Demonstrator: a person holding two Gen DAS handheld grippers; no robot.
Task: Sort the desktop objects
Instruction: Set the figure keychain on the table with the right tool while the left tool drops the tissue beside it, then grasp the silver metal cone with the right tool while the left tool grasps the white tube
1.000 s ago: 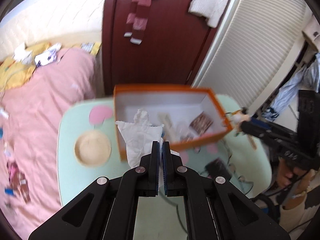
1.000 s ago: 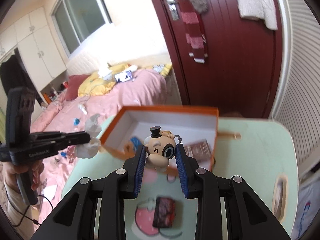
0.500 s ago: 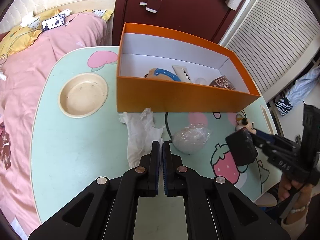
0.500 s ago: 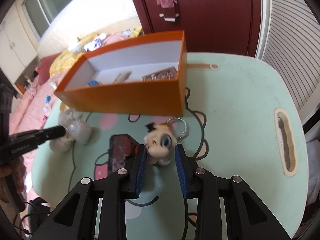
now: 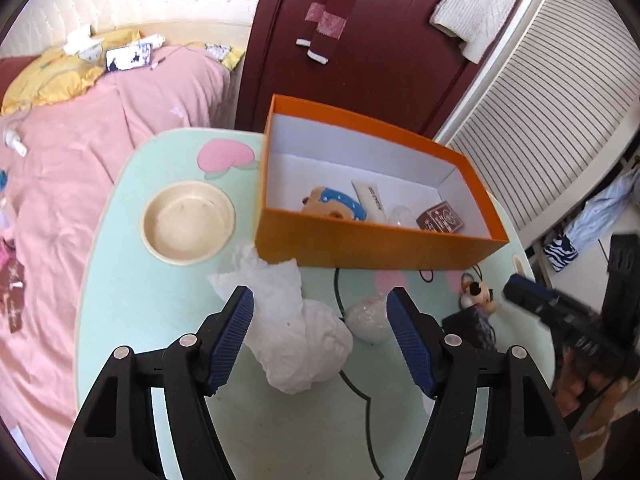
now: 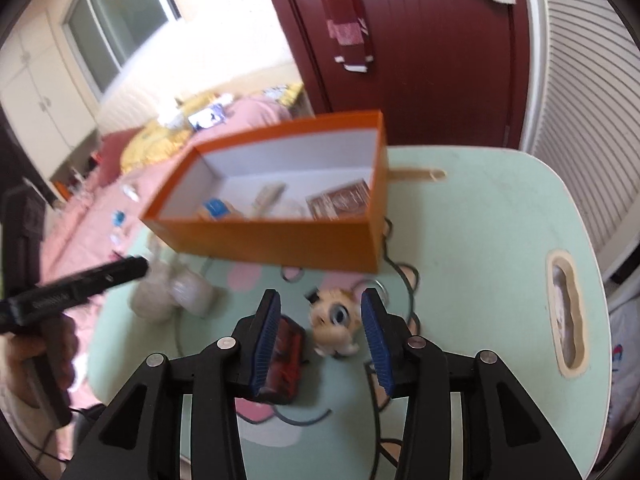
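The left gripper (image 5: pixel 320 334) is hanging over the near part of the mint-green bench (image 5: pixel 132 300) with its fingers (image 5: pixel 234 334) spread wide and gripping nothing. A crumpled white tissue (image 5: pixel 292 328) is lying on the bench between them, nearer the left finger, and a small clear plastic ball (image 5: pixel 368 320) is sitting just beside the tissue on its right. Beyond them the orange box (image 5: pixel 376 240) is standing on the bench, with a blue-and-tan toy (image 5: pixel 334 204), a white tube (image 5: pixel 370 198) and a brown patterned card box (image 5: pixel 440 219) inside. A cream bowl (image 5: pixel 188 222) is resting left of the box.

The right gripper (image 6: pixel 320 332) is also wide open and empty. A cartoon figurine (image 6: pixel 334 320) with a key ring is lying on the bench between its fingers (image 6: pixel 376 338), touching neither. A dark red object (image 6: pixel 286 358) is lying just left of the figurine, partly hidden by the left finger.
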